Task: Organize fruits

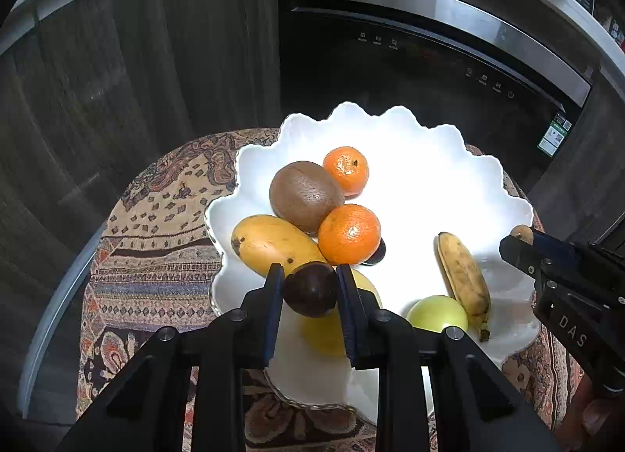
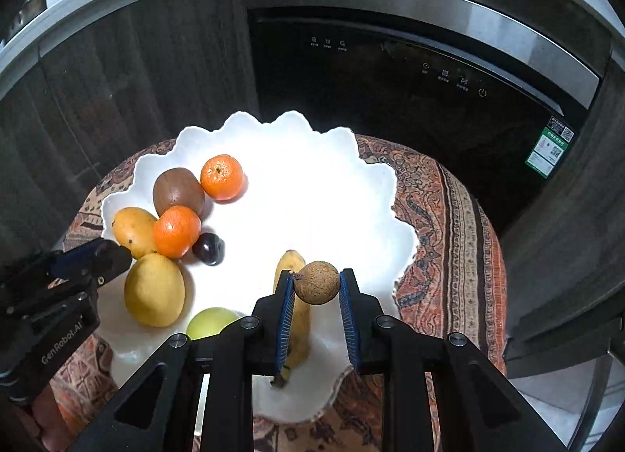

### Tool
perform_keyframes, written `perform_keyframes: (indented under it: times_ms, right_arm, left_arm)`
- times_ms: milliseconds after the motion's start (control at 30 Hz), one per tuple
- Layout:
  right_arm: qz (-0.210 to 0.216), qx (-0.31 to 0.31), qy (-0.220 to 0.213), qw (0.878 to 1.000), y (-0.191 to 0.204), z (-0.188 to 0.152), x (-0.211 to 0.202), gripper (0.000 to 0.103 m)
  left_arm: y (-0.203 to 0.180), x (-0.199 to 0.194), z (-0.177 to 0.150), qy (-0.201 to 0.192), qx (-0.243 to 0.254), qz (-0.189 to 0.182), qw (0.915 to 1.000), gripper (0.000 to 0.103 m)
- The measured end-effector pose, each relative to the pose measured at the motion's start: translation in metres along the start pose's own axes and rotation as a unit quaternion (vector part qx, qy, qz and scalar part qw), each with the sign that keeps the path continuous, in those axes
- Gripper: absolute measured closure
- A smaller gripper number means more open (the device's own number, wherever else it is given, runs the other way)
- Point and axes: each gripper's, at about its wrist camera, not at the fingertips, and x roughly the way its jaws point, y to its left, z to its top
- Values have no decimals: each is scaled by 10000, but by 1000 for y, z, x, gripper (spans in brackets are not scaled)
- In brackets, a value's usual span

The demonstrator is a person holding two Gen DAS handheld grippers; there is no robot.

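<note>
Your left gripper (image 1: pixel 310 290) pinches a dark plum (image 1: pixel 310 288) above the scalloped white plate (image 1: pixel 410 178), mango (image 1: pixel 273 243) and tangerines at its 12 o'clock. At 3 o'clock, your right gripper (image 2: pixel 316 284) clamps a brown longan (image 2: pixel 316 282) over the banana (image 2: pixel 299 319).

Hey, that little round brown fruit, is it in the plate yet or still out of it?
Out. The right gripper holds the brown fruit pinched between its fingers above the white plate.
</note>
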Motion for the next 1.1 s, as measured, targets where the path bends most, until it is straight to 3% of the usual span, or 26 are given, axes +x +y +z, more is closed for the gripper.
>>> perform_keyframes:
  times_ms: [100,267,367,567,1100]
  right_arm:
    - [-87,-59,-74,9999,3,1,-3,76]
    - [-297,-54,-286,9991,4,3,-14,35]
    - [-384,-22,-389,9985,3,5,-22,27]
    - [-431,37,-477,9979,0,2,-39,21]
    - [-348,241,-764,9962,6,-16,-102,21]
  left_arm:
    - [2,-6,1,-114,-2,95,9999,56]
    - [3,-17,4,-279,93,268,9992,40]
    - [3,-27,5,-412,127,404,9983,25]
    - [0,-47,7,-574,176,556,9966,9]
    - [-1,-118,-15,-887,37,594,9943,7]
